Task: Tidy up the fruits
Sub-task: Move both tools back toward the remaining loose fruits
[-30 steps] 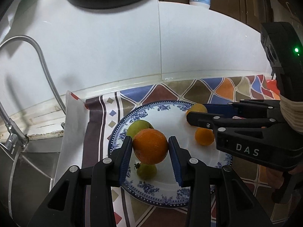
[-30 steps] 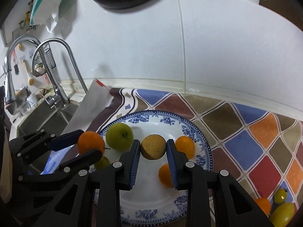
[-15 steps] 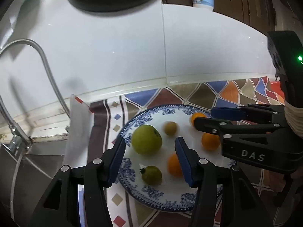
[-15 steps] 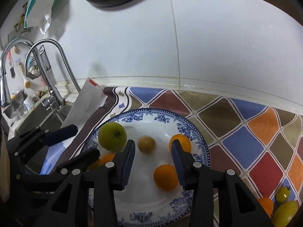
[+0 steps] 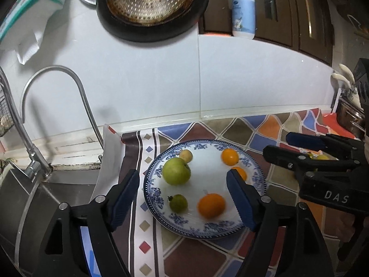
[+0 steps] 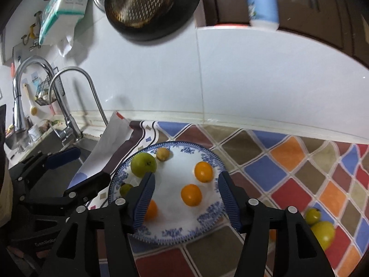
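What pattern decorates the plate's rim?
A blue floral band on the white plate, clearest in the left wrist view.

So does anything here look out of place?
Yes: a few fruits lie loose on the patterned cloth right of the plate, while six others sit on it. Nothing looks spilled or broken.

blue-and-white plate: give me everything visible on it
The plate is round, white in the middle with a blue floral rim, and looks like glazed ceramic. It lies flat on the patterned tablecloth near the sink. Six fruits rest on it: a green apple, a small green fruit, a small yellowish one and three orange ones. Neither gripper touches it; both have their jaws opening, with nothing gripped.
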{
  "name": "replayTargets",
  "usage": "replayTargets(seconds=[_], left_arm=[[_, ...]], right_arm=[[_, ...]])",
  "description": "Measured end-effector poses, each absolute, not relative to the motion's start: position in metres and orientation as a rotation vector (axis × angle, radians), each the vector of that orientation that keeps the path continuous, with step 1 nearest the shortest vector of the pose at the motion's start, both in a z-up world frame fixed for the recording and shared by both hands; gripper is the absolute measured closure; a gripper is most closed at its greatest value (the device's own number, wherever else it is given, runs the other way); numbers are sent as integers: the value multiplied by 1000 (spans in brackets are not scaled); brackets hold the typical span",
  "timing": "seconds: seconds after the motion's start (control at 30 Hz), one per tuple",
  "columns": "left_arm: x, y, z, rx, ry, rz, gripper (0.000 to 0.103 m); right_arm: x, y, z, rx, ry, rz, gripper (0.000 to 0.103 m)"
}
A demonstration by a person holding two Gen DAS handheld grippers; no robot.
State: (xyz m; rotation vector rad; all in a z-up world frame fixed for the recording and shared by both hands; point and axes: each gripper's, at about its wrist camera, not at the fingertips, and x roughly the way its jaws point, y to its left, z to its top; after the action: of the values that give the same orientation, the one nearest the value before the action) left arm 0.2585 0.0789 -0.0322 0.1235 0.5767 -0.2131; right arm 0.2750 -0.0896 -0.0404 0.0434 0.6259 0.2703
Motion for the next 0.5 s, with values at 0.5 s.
replayTargets(seconds=[0.5], left_arm=[[196, 49, -3, 150, 498, -263, 9]], right_arm=[[198, -129, -5, 61, 532, 141, 27]])
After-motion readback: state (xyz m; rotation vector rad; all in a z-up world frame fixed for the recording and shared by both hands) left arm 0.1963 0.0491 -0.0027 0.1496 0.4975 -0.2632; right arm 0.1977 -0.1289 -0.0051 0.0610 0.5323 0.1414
